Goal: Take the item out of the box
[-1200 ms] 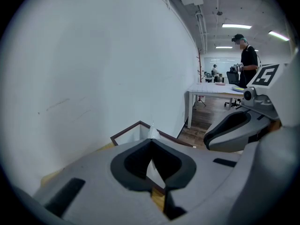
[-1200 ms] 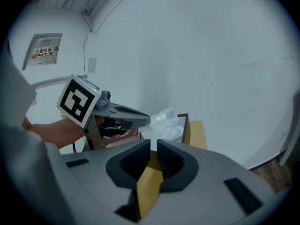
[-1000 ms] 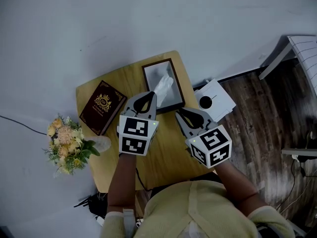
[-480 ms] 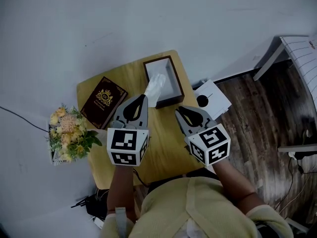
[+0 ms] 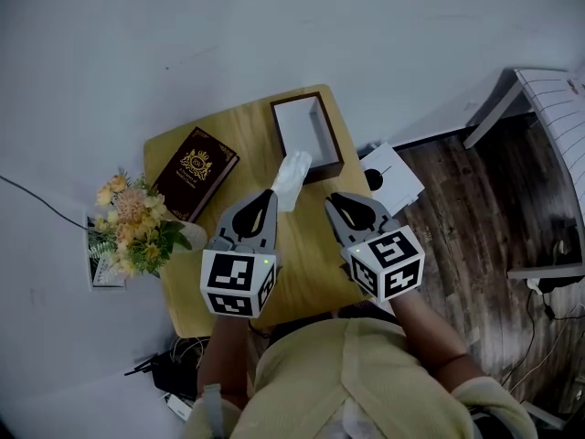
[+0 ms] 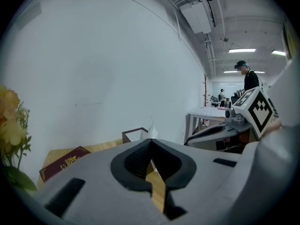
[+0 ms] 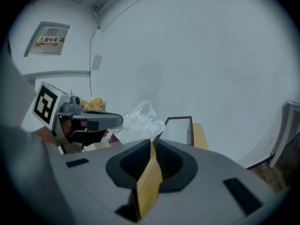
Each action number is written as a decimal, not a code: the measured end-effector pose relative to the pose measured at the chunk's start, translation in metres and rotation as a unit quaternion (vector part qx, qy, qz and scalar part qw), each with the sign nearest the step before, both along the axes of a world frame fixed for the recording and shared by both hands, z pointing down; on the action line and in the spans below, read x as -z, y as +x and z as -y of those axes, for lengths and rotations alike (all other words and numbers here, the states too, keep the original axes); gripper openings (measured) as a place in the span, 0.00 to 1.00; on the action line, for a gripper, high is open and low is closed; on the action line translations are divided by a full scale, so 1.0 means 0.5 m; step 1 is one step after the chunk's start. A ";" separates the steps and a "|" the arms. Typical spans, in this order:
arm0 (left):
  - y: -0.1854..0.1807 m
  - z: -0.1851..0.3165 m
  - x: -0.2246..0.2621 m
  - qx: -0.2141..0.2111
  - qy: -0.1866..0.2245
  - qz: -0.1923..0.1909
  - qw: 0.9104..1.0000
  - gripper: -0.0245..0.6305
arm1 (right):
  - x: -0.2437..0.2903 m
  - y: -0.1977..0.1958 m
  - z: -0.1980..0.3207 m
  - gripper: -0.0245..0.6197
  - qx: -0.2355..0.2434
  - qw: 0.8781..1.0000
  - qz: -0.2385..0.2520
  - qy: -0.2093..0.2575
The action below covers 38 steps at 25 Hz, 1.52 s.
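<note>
The clear-wrapped white packet [image 5: 292, 174] is out of the dark-rimmed box [image 5: 333, 131], held over the wooden table [image 5: 306, 250] just in front of it, its lower end pinched in the left gripper's [image 5: 271, 193] closed jaws. The right gripper [image 5: 332, 198] hovers beside it, jaws together and empty. A maroon book [image 5: 194, 174] lies left of the box.

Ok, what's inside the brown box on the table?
Only a pale bare floor shows inside the box. The wrapped white item hangs outside it, pinched by the left gripper, and covers one near corner.

Left gripper [image 5: 272, 194], right gripper [image 5: 335, 198] (both closed)
</note>
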State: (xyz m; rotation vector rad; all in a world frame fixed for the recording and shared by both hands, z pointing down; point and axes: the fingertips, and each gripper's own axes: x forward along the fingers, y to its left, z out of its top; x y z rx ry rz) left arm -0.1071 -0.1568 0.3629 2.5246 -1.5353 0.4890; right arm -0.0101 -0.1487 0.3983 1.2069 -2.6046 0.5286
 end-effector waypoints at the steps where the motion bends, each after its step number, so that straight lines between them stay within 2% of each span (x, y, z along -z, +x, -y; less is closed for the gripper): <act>1: 0.001 -0.007 -0.007 0.000 -0.003 -0.002 1.000 0.07 | -0.003 0.001 -0.003 0.09 -0.002 1.000 -0.001 -0.001; 16: 0.018 -0.068 -0.085 0.006 -0.036 -0.021 0.999 0.07 | -0.051 0.019 -0.041 0.09 -0.022 1.000 -0.003 -0.023; 38: 0.031 -0.119 -0.136 -0.010 -0.068 -0.012 0.998 0.07 | -0.082 0.021 -0.077 0.09 -0.027 0.999 -0.012 -0.041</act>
